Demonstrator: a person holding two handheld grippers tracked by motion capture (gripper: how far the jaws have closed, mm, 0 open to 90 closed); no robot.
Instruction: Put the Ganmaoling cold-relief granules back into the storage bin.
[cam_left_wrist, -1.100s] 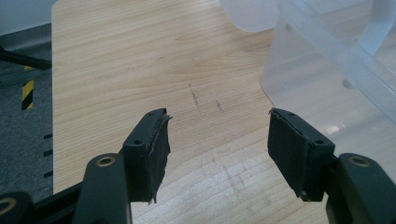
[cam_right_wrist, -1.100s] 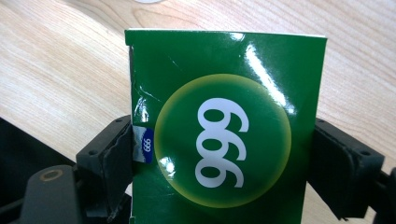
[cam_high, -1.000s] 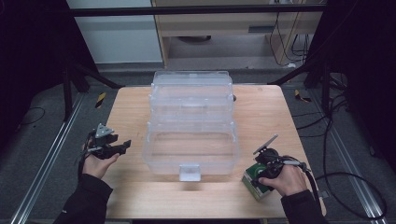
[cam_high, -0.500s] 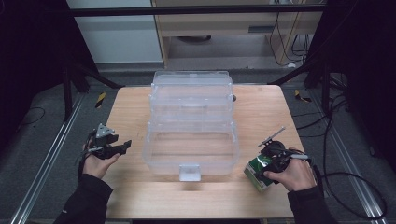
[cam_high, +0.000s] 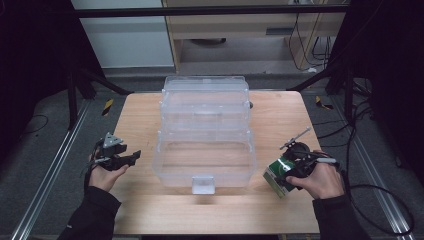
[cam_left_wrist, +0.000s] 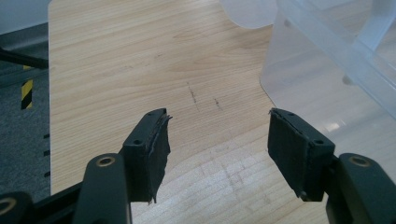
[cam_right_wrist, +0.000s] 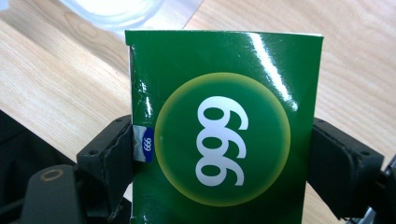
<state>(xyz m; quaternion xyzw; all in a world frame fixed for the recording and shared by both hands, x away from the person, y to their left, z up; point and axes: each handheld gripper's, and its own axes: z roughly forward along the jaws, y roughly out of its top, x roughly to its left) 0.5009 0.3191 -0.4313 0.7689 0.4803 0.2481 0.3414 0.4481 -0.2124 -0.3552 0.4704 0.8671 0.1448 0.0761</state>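
Note:
A clear plastic storage box (cam_high: 205, 135) with stepped open tiers stands in the middle of the wooden table (cam_high: 140, 115). My right gripper (cam_high: 283, 176) is shut on a green box (cam_high: 276, 175) printed with white digits in a yellow-ringed circle; it hangs just above the table to the right of the clear box. In the right gripper view the green box (cam_right_wrist: 224, 135) sits squeezed between both pads. My left gripper (cam_high: 131, 157) rests left of the clear box, open with nothing between its fingers. In the left gripper view its gripper (cam_left_wrist: 217, 140) frames bare wood beside the clear box wall (cam_left_wrist: 327, 70).
A white latch tab (cam_high: 202, 184) juts from the clear box's front. Metal rails (cam_high: 45, 185) run along the floor on both sides of the table. Cables (cam_high: 385, 200) trail at the right. Shelving (cam_high: 240, 30) stands behind the table.
My right gripper has lifted the green box upward off the table and tilted it. The left gripper has stayed in place.

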